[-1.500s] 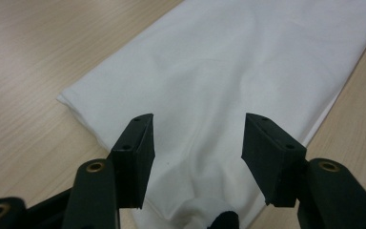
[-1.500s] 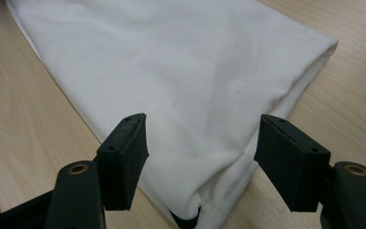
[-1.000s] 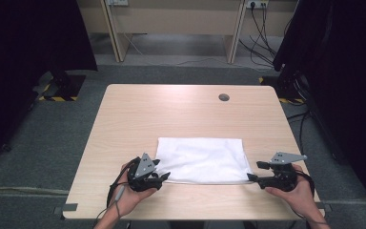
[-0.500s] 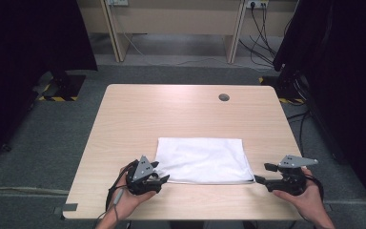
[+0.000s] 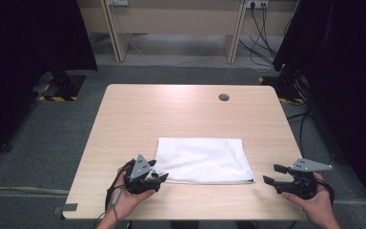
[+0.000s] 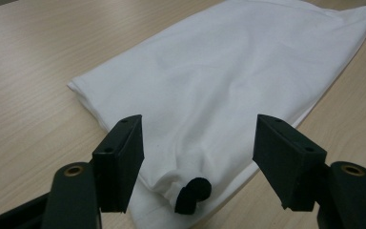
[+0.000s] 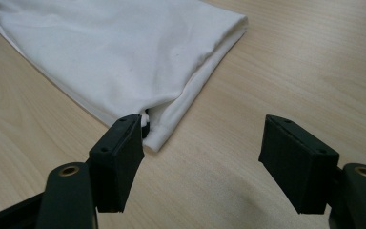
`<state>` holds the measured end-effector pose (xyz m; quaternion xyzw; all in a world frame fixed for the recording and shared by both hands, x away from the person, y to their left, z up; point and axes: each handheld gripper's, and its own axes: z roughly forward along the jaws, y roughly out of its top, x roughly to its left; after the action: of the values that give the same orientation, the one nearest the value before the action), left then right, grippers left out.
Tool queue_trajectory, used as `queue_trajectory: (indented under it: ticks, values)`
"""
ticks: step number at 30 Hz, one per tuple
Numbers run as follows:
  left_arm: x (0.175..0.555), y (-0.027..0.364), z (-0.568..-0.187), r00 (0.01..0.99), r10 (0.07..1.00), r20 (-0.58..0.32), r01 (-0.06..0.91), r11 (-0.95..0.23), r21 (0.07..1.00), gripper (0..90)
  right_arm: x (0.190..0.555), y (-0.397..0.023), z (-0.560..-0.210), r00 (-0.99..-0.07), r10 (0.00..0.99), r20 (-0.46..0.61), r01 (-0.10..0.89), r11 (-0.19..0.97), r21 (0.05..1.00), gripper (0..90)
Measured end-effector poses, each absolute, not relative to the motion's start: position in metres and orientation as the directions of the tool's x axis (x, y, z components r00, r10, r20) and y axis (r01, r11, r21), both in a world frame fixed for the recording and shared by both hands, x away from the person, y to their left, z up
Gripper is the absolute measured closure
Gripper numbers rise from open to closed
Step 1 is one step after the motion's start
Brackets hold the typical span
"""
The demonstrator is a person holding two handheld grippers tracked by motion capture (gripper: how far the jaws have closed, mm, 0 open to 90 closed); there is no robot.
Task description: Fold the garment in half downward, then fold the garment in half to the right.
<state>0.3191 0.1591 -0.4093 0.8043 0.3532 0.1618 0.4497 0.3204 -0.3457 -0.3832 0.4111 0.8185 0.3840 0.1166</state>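
The folded white cloth lies flat near the surface's front edge, the left tool with jaws just opened at its corner, the right tool apart and clear beside it, suggesting release.

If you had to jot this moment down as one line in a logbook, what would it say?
white cloth: folded flat on table | left gripper: open, jaws just opening over cloth corner | right gripper: open, beside cloth, apart

cloth is plain white, no print, with little black bits poking out at the corners; table is light wood grain; grippers are black with grey plates; floor's grey
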Motion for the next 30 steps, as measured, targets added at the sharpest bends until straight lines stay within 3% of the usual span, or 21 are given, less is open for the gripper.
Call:
queue_trajectory:
  ticks: [30]
  values:
    - [0.3278,0.1562,-0.4057,0.697,0.715,-0.062,0.422,-0.338,0.841,34.3,0.3220,-0.3382,-0.3804,-0.650,0.752,0.110,0.574,0.390,0.720,31.1]
